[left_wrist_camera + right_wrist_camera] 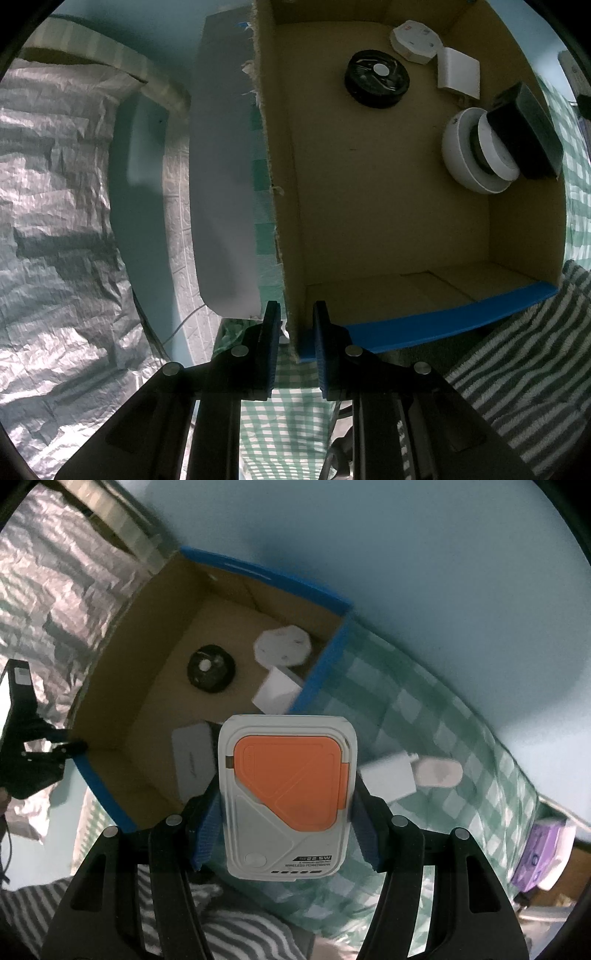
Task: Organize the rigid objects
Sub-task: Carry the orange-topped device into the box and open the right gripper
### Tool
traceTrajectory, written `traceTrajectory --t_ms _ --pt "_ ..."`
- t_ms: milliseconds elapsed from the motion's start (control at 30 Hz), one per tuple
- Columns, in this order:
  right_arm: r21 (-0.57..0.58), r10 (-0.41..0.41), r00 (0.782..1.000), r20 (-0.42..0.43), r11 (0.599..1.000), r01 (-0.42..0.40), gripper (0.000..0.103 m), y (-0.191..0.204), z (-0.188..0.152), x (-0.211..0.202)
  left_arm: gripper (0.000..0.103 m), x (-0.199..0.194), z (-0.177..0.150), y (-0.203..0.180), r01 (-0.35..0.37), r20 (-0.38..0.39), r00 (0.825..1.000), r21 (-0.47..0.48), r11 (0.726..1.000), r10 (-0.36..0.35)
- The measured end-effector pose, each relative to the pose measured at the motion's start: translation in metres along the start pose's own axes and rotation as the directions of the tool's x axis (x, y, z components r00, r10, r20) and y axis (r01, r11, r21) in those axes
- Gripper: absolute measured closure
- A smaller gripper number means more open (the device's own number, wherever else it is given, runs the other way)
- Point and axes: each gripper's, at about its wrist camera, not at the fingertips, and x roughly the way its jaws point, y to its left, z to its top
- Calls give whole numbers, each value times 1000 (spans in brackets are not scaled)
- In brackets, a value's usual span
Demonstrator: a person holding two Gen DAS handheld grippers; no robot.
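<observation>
My right gripper (287, 794) is shut on a white and orange power bank (288, 786), held flat-side up over the near edge of the cardboard box (332, 602) with blue-taped rims. My left gripper (296, 306) is shut on the box's wall (288, 258) at a corner, one finger outside and one inside. Inside the box lie a black round disc (376, 79), a white octagonal puck (415, 40), a white square block (458, 74), a white spool (476, 155) and a black case (524, 133).
On the green checked cloth (424, 701) right of the box lie a white charger (388, 779) and a pale rounded plug (439, 771). A purple packet (539, 849) sits far right. A striped towel (524, 350) lies beside the box, with crinkled silver foil (55, 221) on the left.
</observation>
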Motion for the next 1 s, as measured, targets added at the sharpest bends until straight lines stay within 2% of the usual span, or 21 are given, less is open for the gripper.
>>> traceTrajectory --t_ms 400,833,1000 --pt "-115 -5 1000 -18 993 3 40 43 32 12 86 -1 -2 3 8 5 1000 -12 1000 -8" --pt "-161 -43 997 -62 986 33 39 69 47 39 86 -1 -3 5 12 11 1000 -21 1000 -11" --pt "-138 -38 999 14 990 39 39 66 49 22 86 -1 -3 6 10 10 1000 -19 1000 -10"
